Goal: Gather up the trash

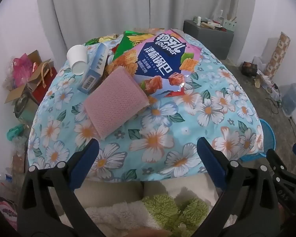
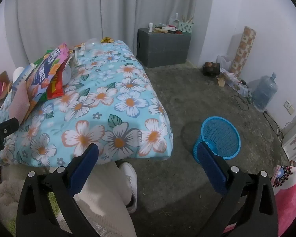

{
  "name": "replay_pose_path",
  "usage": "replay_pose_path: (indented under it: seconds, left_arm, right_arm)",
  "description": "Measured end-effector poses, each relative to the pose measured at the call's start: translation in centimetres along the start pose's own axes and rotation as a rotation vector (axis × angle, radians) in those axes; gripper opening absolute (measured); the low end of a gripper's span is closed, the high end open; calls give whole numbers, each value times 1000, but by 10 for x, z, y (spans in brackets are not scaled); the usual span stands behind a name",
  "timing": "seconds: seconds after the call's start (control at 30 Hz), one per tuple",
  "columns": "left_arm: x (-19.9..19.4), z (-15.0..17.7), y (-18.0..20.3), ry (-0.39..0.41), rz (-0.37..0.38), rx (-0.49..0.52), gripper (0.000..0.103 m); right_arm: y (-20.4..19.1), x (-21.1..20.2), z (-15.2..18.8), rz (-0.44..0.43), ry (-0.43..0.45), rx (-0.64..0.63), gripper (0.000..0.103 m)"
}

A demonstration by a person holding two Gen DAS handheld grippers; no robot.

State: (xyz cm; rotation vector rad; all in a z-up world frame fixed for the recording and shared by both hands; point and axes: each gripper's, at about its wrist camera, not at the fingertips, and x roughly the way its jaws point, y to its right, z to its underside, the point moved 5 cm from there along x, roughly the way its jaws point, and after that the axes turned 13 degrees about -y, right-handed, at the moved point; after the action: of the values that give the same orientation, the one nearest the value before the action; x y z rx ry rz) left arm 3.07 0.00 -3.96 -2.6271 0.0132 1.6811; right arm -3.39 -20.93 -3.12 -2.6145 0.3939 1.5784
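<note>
The left claw [image 1: 148,154] hangs with its blue-padded jaws wide apart and nothing between them, tilted down over the near edge of the counter [image 1: 167,138], which is draped in a light-blue cloth printed with white and orange flowers. Just beyond the claw, left of centre, lies a pink textured sponge pad [image 1: 114,104], and partly over its far corner rests a large purple snack bag [image 1: 161,67] with a green chip bag [image 1: 128,41] tucked beneath it. To the left of the sponge lies a long blue-and-white box [image 1: 94,69], with a white paper cup [image 1: 78,59] on its side touching it; small shiny wrappers [image 1: 106,38] sit at the far edge. The right claw [image 2: 148,154] is likewise spread open and empty, held off the counter's near right corner above a grey, rough floor [image 2: 187,102]. Just past its right finger stands a blue mesh wastebasket [image 2: 220,138] on the floor, beside the counter and well apart from the heap of trash at the counter's far left. Below the claws show cream trousers and a white shoe [image 2: 130,177] of the person. Farther out stand pale curtains [image 2: 69,19], a dark grey cabinet [image 2: 163,47] with clutter on top, a large water bottle [image 2: 264,92] by the white wall, and a tall patterned roll [image 2: 243,49].
</note>
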Motion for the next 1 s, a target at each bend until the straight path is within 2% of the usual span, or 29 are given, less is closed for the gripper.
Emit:
replay_pose_path:
  seconds: [1.0]
  left_arm:
    - [-1, -3, -4, 0, -4, -3, 94]
  right_arm:
    - [-3, 0, -1, -6, -6, 2, 97]
